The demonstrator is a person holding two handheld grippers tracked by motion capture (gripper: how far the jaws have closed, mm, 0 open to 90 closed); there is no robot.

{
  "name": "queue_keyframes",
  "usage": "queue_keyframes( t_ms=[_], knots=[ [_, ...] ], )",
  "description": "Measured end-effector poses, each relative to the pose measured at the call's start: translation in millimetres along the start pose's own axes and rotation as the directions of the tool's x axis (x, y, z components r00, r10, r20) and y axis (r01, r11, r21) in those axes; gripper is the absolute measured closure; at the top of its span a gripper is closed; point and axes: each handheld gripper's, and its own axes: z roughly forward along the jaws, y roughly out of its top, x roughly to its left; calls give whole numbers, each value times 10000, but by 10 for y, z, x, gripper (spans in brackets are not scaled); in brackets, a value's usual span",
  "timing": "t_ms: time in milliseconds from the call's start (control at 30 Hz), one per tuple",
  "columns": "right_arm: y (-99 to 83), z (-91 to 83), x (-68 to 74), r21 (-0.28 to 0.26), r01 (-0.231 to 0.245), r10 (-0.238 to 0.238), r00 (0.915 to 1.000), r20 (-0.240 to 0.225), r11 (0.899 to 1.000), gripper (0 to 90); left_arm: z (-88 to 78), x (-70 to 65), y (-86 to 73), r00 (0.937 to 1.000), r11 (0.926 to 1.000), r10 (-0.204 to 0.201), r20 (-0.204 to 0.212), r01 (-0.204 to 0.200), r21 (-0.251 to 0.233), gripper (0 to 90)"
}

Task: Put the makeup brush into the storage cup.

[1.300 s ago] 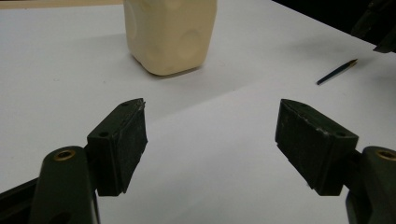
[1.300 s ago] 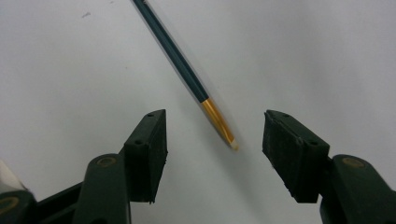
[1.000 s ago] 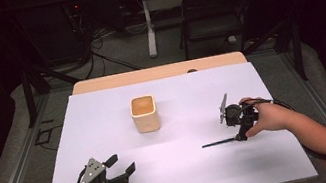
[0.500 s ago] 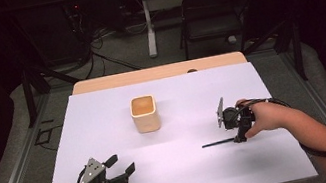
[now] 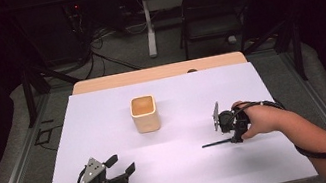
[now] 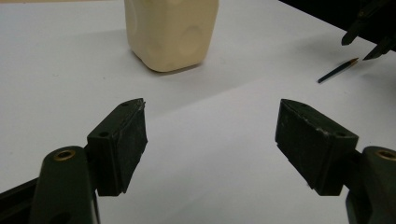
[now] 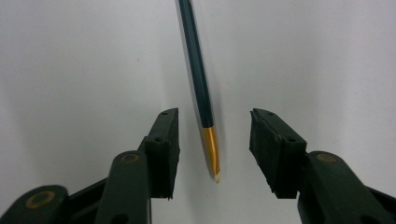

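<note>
Right of the cream cup [image 5: 145, 113] on the white worktop [image 5: 191, 178], the pen [image 7: 200, 79] lies between the right gripper's [image 7: 214, 140] just-closing fingers, untouched, while the left gripper's [image 5: 122, 163] fingers gape empty nearer the person.

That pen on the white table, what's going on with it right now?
A person holds a two-jaw tool in each hand. The right tool is lowered over the slim dark green pen with a gold tip, which lies flat on the white table; its jaws have just been closing with the pen between them, not yet touching it. The left tool rests open near the front edge. A cream square cup stands mid-table.
</note>
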Motion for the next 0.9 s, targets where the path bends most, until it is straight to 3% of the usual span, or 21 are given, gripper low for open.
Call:
queue_keyframes(
  t_ms=[267,333,400,600,633,667,800,900],
  knots=[
    [45,19,30,-17,641,-640,9979,118,9979,600,0,3,0,10000,10000,7,-11,-7,-2,250],
    [47,25,43,3,600,-600,9982,96,9982,615,1,2,-1,10000,10000,5,-7,-5,1,250],
    [68,19,39,402,870,-868,9962,-68,9954,653,2,2,-1,10000,10000,9,-4,-9,4,250],
    [57,74,63,203,897,-897,9960,9,9958,712,-1,3,-2,10000,10000,-12,-11,12,10,250],
    [73,53,50,744,1152,-1141,9933,-183,9906,738,-1,3,-2,10000,10000,-13,-12,13,11,250],
    [55,92,65,286,1084,-1085,9941,33,9937,743,0,3,-1,10000,10000,7,-12,-7,1,250],
    [44,104,56,402,1279,-1280,9918,-7,9910,766,2,2,-2,10000,10000,16,-10,-16,10,249],
    [32,105,53,419,1176,-1175,9931,-38,9922,776,3,2,-2,10000,10000,4,-4,-4,9,250]
  ],
)
